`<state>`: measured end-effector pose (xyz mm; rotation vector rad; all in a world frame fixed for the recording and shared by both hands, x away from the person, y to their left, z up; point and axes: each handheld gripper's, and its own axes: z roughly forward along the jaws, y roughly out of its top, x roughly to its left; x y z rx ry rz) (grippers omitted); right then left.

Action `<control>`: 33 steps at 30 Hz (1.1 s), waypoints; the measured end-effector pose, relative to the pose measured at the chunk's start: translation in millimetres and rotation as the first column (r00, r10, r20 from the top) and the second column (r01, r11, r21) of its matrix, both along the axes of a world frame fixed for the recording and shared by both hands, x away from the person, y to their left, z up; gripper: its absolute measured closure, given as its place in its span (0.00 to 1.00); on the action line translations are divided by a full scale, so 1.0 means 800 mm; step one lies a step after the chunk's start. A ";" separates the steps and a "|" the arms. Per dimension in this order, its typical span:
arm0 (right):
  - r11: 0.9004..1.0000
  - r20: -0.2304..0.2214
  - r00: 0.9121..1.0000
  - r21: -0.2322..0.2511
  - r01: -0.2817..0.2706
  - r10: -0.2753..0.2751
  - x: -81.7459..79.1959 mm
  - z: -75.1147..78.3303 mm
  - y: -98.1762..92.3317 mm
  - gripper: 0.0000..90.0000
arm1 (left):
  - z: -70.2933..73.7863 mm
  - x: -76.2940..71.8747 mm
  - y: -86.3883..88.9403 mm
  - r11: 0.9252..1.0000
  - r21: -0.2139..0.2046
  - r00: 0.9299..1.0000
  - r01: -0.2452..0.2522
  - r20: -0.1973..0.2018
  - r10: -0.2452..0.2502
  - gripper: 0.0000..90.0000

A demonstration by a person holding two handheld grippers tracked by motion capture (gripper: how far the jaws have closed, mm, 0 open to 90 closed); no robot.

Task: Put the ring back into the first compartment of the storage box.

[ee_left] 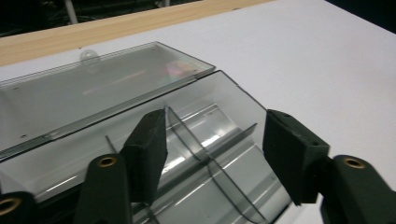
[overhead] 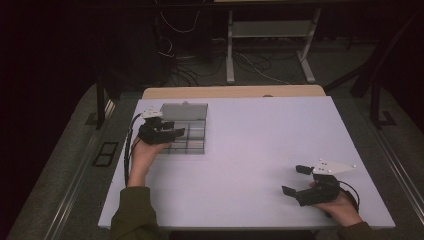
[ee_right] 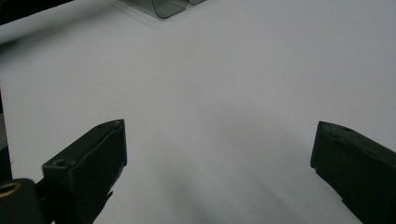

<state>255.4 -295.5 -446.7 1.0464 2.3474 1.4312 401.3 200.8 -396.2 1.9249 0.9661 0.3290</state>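
Left gripper [overhead: 172, 128] jaws apart over open clear box [overhead: 192, 131], nothing gripped, white table [overhead: 250, 150] bare mid-span, right gripper [overhead: 295, 180] wide open, empty, near front edge, dim room beyond, floor cables [overhead: 250, 62], possibly desk legs [overhead: 230, 50].

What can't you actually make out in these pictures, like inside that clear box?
- Clear box, high view: the left gripper and hand cover its left part, and its compartments are too small and dim to tell if they hold anything.
- Box, left gripper view: the gripper's fingers block the middle, and the bottom edge cuts off the front.
- Box corner, right gripper view: the top edge cuts off the rest.
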 end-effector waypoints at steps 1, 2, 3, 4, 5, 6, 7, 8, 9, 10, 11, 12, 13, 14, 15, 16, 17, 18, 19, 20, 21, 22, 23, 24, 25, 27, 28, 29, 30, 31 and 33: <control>1.000 0.002 1.000 0.001 -0.001 0.001 0.000 0.000 0.000 0.04 | 0.000 -0.002 -0.002 1.000 -0.005 1.000 0.004 0.001 -0.004 0.42; 1.000 0.002 1.000 0.002 -0.001 0.001 0.000 0.000 0.000 0.04 | 0.001 -0.004 -0.003 1.000 -0.006 1.000 0.009 -0.001 -0.009 0.41; 1.000 0.004 1.000 0.002 0.000 0.000 0.000 0.000 0.000 0.04 | 0.001 -0.006 -0.005 1.000 -0.001 1.000 0.014 0.003 -0.014 0.40; 1.000 0.005 1.000 0.002 -0.001 0.001 -0.001 0.000 -0.001 0.04 | 0.001 -0.008 -0.007 1.000 0.004 1.000 0.021 0.006 -0.021 0.39; 1.000 0.004 1.000 0.002 -0.002 0.002 -0.001 0.000 -0.001 0.04 | 0.001 -0.009 -0.009 1.000 0.008 1.000 0.026 0.004 -0.026 0.37; 1.000 0.006 1.000 0.002 -0.002 0.002 -0.001 0.000 -0.002 0.04 | 0.001 -0.011 -0.011 0.999 0.011 1.000 0.031 0.005 -0.031 0.35; 1.000 0.004 1.000 0.002 -0.001 0.001 -0.001 0.000 -0.002 0.04 | 0.000 -0.013 -0.012 0.999 0.014 0.999 0.041 0.007 -0.041 0.34; 1.000 0.002 1.000 0.004 0.001 -0.001 0.000 0.000 -0.003 0.04 | 0.000 -0.016 -0.014 0.999 0.015 0.999 0.048 0.008 -0.048 0.33; 1.000 0.002 1.000 0.005 0.002 -0.002 0.000 0.001 -0.003 0.04 | -0.001 -0.019 -0.016 0.998 0.017 0.998 0.055 0.008 -0.055 0.32; 1.000 0.002 1.000 0.005 0.003 -0.003 0.000 0.001 -0.003 0.04 | -0.001 -0.021 -0.018 0.998 0.024 0.998 0.064 0.007 -0.064 0.31; 1.000 0.003 1.000 0.004 0.002 -0.002 0.000 0.001 -0.003 0.04 | -0.002 -0.024 -0.021 0.997 0.025 0.998 0.068 0.005 -0.068 0.29; 1.000 0.004 1.000 0.004 0.001 -0.001 0.000 0.001 -0.003 0.04 | -0.002 -0.027 -0.023 0.997 0.028 0.997 0.077 0.011 -0.077 0.28; 1.000 0.004 1.000 0.003 0.001 -0.001 -0.001 0.001 -0.002 0.04 | -0.002 -0.029 -0.025 0.996 0.024 0.997 0.082 0.011 -0.083 0.27; 1.000 0.004 1.000 0.002 0.001 -0.001 -0.001 0.001 -0.002 0.04 | -0.002 -0.033 -0.028 0.996 0.024 0.996 0.088 0.010 -0.089 0.26; 1.000 0.005 1.000 0.001 0.001 -0.001 -0.001 0.001 -0.002 0.04 | -0.002 -0.036 -0.030 0.995 0.025 0.995 0.094 0.015 -0.094 0.25; 1.000 0.004 1.000 0.000 0.002 -0.002 -0.001 0.000 -0.002 0.04 | -0.002 -0.039 -0.032 0.995 0.027 0.995 0.101 0.018 -0.101 0.24; 1.000 0.004 1.000 -0.001 0.002 -0.002 -0.001 0.001 -0.002 0.04 | -0.002 -0.042 -0.034 0.995 0.020 0.995 0.102 0.020 -0.103 0.22; 1.000 0.004 1.000 0.001 0.003 -0.003 -0.001 0.001 -0.002 0.04 | -0.001 -0.044 -0.036 0.994 0.021 0.994 0.108 0.017 -0.108 0.22; 1.000 0.005 1.000 0.001 0.003 -0.003 -0.001 0.001 -0.002 0.04 | -0.001 -0.047 -0.037 0.994 0.019 0.994 0.111 0.021 -0.111 0.21; 1.000 0.004 1.000 0.000 0.001 -0.001 0.000 0.001 -0.002 0.04 | -0.001 -0.050 -0.038 0.993 0.014 0.993 0.116 0.025 -0.116 0.20; 1.000 0.005 1.000 -0.001 0.000 0.000 0.000 0.000 -0.002 0.04 | -0.002 -0.052 -0.039 0.993 0.008 0.992 0.121 0.025 -0.121 0.19; 1.000 0.005 1.000 -0.003 0.000 0.000 0.000 0.000 -0.002 0.04 | -0.002 -0.054 -0.040 0.992 0.005 0.992 0.125 0.025 -0.125 0.19; 1.000 0.005 1.000 -0.004 -0.003 0.003 0.000 0.000 -0.002 0.04 | -0.002 -0.056 -0.042 0.992 0.003 0.991 0.128 0.025 -0.128 0.18; 1.000 0.004 1.000 -0.005 -0.005 0.005 0.000 0.000 -0.002 0.04 | -0.002 -0.058 -0.043 0.991 0.000 0.991 0.132 0.027 -0.132 0.18; 1.000 0.004 1.000 -0.005 -0.008 0.008 0.000 0.000 -0.002 0.04 | -0.003 -0.061 -0.044 0.991 -0.002 0.990 0.135 0.030 -0.135 0.18; 1.000 0.003 1.000 -0.004 -0.013 0.013 0.001 0.000 -0.001 0.04 | -0.004 -0.065 -0.046 0.990 -0.011 0.989 0.144 0.029 -0.143 0.17; 1.000 0.003 1.000 -0.003 -0.016 0.016 0.001 0.000 -0.001 0.04 | -0.004 -0.068 -0.047 0.990 -0.012 0.989 0.144 0.033 -0.144 0.16; 1.000 0.004 1.000 -0.005 -0.017 0.017 0.001 0.000 -0.001 0.04 | -0.005 -0.070 -0.048 0.989 -0.009 0.989 0.145 0.038 -0.145 0.16; 1.000 0.003 1.000 -0.007 -0.016 0.016 0.001 -0.001 -0.001 0.04 | -0.005 -0.072 -0.049 0.989 -0.013 0.988 0.148 0.041 -0.147 0.16; 1.000 0.004 1.000 -0.009 -0.018 0.018 0.001 -0.001 -0.001 0.04 | -0.006 -0.074 -0.049 0.989 -0.019 0.988 0.148 0.042 -0.147 0.16; 1.000 0.003 1.000 -0.006 -0.015 0.015 0.001 0.000 -0.001 0.04 | -0.007 -0.079 -0.050 0.988 -0.018 0.987 0.153 0.051 -0.152 0.15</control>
